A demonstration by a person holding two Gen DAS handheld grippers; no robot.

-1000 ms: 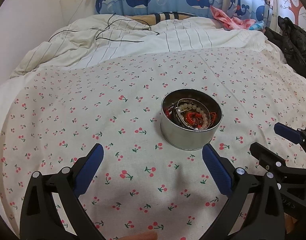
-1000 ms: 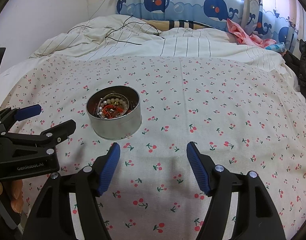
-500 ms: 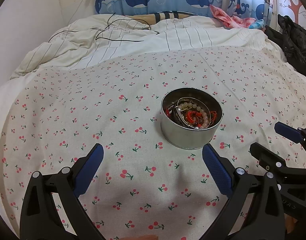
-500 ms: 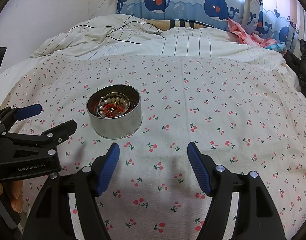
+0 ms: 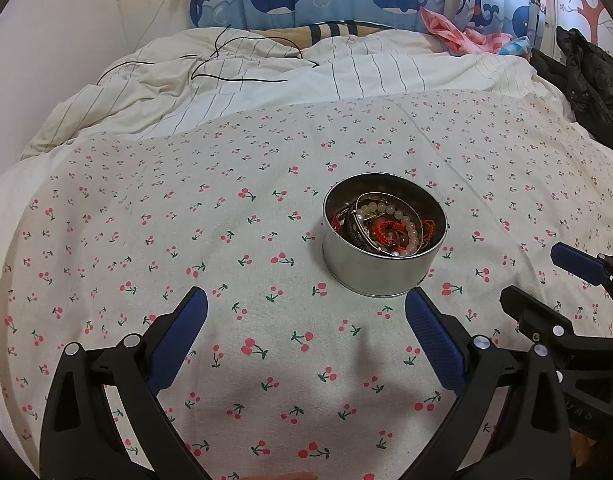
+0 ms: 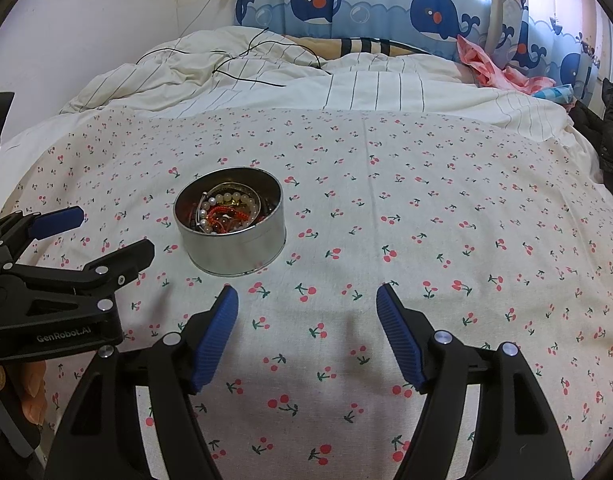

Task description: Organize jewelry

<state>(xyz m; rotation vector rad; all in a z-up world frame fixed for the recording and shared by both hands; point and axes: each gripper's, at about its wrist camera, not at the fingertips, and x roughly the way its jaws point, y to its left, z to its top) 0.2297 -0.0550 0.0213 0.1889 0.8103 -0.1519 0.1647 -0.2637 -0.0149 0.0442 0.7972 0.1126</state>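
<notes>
Round metal tin (image 5: 384,264) sits upright on the cherry-print sheet (image 5: 186,220), with beaded bracelets (image 5: 386,228) piled inside. My left gripper (image 5: 306,304) is wide open, empty, just short of the tin. My right gripper (image 6: 307,296) is also spread wide, holding nothing, beside the tin's right
</notes>
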